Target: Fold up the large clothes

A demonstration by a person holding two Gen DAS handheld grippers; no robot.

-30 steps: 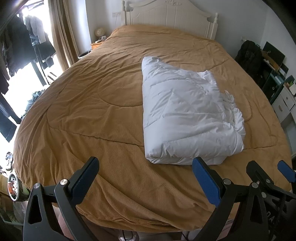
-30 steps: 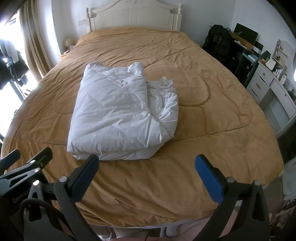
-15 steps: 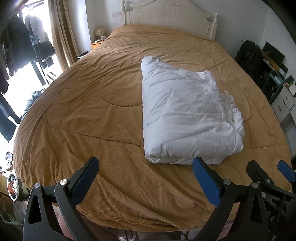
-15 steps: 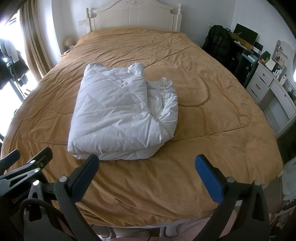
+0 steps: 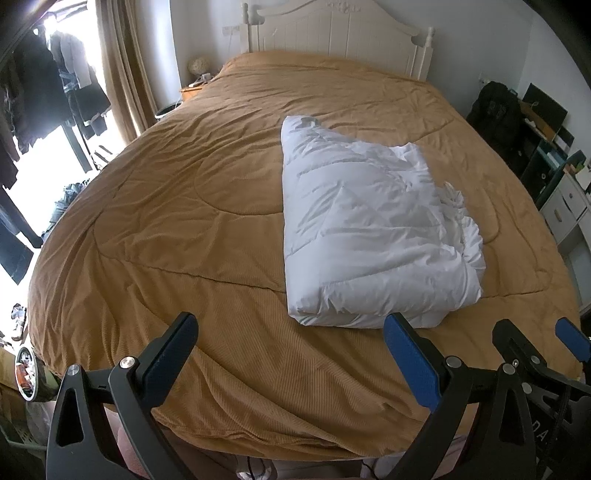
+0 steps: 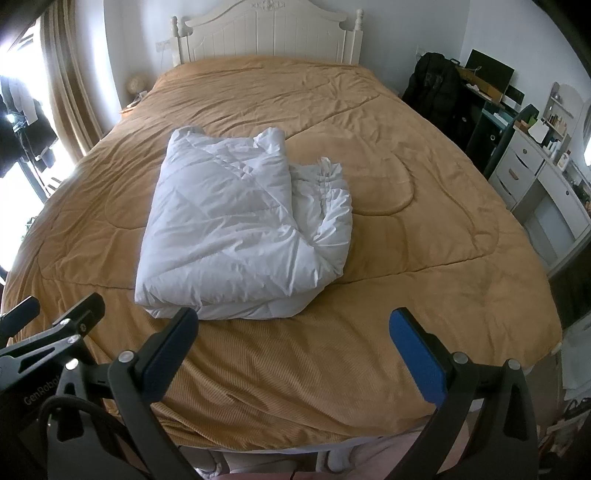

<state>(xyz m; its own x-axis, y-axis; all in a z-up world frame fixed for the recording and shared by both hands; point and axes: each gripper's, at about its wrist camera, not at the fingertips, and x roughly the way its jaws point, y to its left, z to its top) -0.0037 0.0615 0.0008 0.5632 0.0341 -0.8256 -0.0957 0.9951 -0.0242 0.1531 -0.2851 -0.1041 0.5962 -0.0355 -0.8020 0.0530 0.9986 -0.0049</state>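
White and quilted, the folded duvet [image 5: 373, 236] lay on the tan bedspread [image 5: 184, 221], toward my side of the bed and a little right of its middle, its neat folded edge facing me and its looser, bunched edge [image 6: 325, 195] turned to the right. I held my left gripper [image 5: 291, 354] above the foot of the bed with its jaws spread wide and nothing between them. My right gripper [image 6: 295, 347] hovered beside it, equally wide apart and empty, short of the duvet's near edge. Neither touched the fabric. The white headboard [image 6: 266, 33] stood at the far end; a dark backpack [image 6: 432, 81] sat by the desk on the right.
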